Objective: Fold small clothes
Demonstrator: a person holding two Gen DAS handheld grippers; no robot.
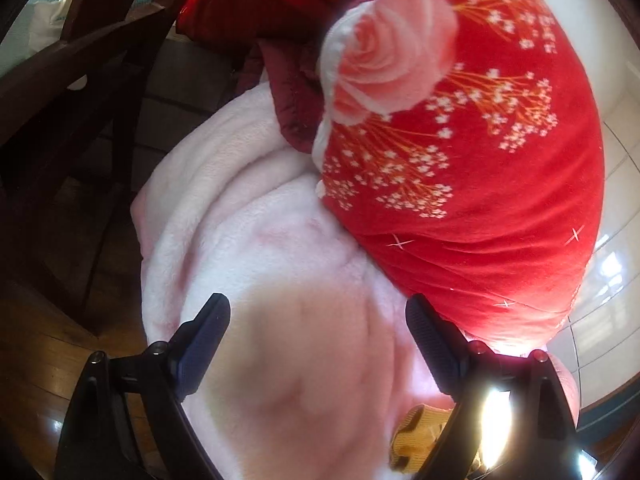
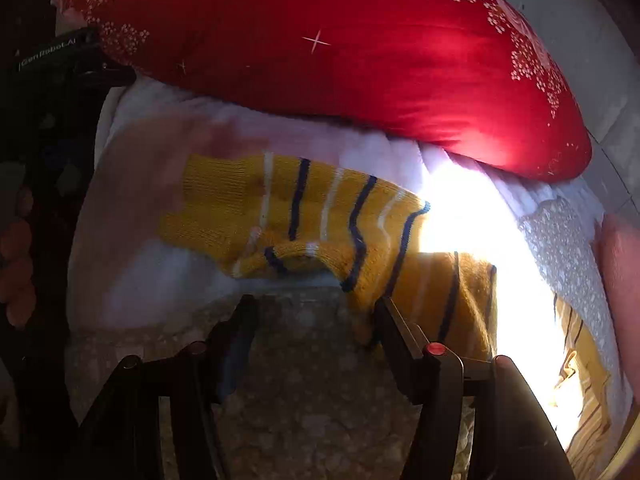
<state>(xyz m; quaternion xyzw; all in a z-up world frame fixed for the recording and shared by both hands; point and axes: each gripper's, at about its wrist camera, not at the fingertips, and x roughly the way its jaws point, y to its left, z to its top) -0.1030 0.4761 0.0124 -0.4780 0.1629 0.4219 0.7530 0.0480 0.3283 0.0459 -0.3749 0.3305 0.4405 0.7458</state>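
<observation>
The left gripper (image 1: 318,320) sits at the bottom of its view, and its two black fingers (image 1: 204,344) stand wide apart with nothing pinched between them. The right gripper (image 2: 316,316) sits at the bottom middle of its view, and its two dark fingers (image 2: 236,336) are also spread apart, with no grip on anything. In the right view the left gripper shows again as a dark shape at the upper left edge, and some of the person's fingertips (image 2: 18,264) show at the left edge.
</observation>
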